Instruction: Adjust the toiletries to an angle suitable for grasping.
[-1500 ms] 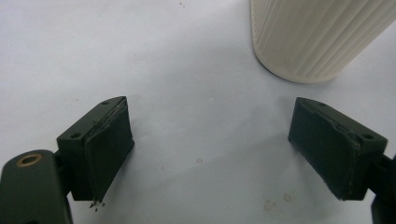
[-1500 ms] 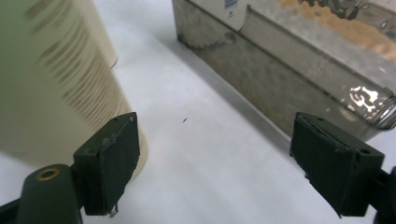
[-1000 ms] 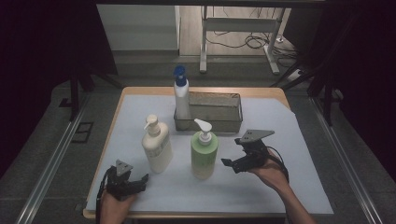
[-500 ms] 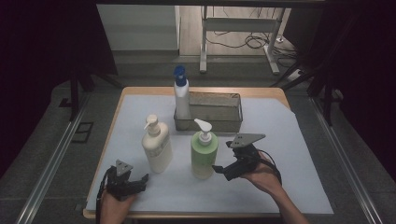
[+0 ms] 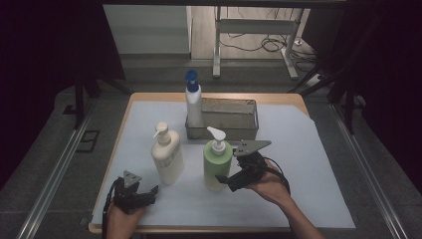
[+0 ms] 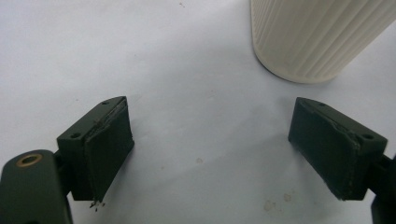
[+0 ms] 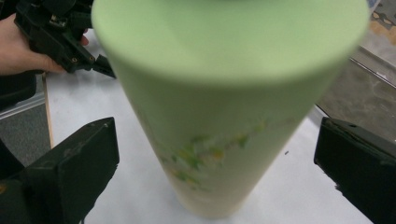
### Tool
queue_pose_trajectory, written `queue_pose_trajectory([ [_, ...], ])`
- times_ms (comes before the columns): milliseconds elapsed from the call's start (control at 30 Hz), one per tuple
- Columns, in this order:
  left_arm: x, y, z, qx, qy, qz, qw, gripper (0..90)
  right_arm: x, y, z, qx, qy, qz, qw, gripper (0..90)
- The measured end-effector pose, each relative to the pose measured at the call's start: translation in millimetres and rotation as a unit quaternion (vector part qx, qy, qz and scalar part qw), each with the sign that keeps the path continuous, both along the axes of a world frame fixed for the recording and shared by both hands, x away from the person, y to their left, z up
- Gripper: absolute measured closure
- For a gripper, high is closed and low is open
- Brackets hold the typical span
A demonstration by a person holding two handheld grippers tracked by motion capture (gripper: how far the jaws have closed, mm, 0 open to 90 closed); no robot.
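Nearest me, my left tool (image 5: pixel 149 191) rests low at the front left of the worktop (image 5: pixel 318 149), which is covered with a pale sheet; its jaws stand wide with nothing between them, bare sheet showing in the gap in the left gripper view.

Just beyond it stands the cream ribbed plastic pump bottle (image 5: pixel 167 157), upright, its base close ahead of the left tool's jaws (image 6: pixel 308 37) but not touching them.

My right tool (image 5: pixel 226 179), at the front centre-right, has its jaws spread wide; they have just been opening. The green cylindrical plastic pump bottle with a white pump head (image 5: pixel 217 162) stands upright between them. In the right gripper view the green bottle (image 7: pixel 224 116) is in the gap with clear space at each pad, so I have no grip on it. It stands near the middle of the worktop, to the right of the cream bottle and apart from it.

Farther back sits a grey rectangular metal tray (image 5: pixel 249 130) with low walls.

At the tray's left end stands a tall white spray bottle with a blue trigger head (image 5: pixel 193 102), upright; I cannot tell whether it stands in the tray or beside it.
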State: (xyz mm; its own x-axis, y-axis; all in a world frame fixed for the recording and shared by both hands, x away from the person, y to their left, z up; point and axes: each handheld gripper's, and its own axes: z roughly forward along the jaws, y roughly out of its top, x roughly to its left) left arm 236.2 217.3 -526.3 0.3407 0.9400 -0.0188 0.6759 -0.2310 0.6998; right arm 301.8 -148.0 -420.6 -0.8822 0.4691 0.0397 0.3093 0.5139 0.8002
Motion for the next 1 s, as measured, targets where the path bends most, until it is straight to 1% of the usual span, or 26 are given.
queue_pose_trajectory([
  [233, 0.0, 0.0, 0.0, 0.0, 0.0, 0.0, 1.0, 13.2, 2.8, 10.0, -1.0, 0.0, -0.004, -0.004, 1.0, 4.4],
  [400, 0.0, 0.0, 0.0, 0.0, 0.0, 0.0, 1.0, 13.2, 4.4, 17.1, -2.7, 0.002, -0.008, -0.008, 0.9999, 5.3],
  [567, 0.1, 0.0, 0.1, 0.0, 0.0, 0.0, 1.0, 13.2, 5.5, 23.2, -4.9, -0.006, -0.015, -0.011, 0.9998, 6.1],
  [700, 0.0, 0.0, 0.2, 0.0, 0.001, 0.0, 1.0, 13.2, 7.2, 25.6, -6.3, -0.007, -0.018, -0.018, 0.9997, 10.4],
  [767, 0.1, 0.0, 0.2, 0.0, 0.001, 0.0, 1.0, 13.2, 7.0, 25.2, -6.4, -0.005, -0.018, -0.019, 0.9997, 10.8],
  [867, 0.0, 0.0, 0.1, 0.0, 0.0, 0.0, 1.0, 13.2, 5.6, 25.0, -5.7, -0.008, -0.018, -0.023, 0.9995, 11.3],
  [1000, 0.1, 0.0, 0.2, 0.0, 0.001, 0.0, 1.0, 13.2, 6.0, 24.7, -5.2, -0.009, -0.016, -0.021, 0.9996, 11.5],
])
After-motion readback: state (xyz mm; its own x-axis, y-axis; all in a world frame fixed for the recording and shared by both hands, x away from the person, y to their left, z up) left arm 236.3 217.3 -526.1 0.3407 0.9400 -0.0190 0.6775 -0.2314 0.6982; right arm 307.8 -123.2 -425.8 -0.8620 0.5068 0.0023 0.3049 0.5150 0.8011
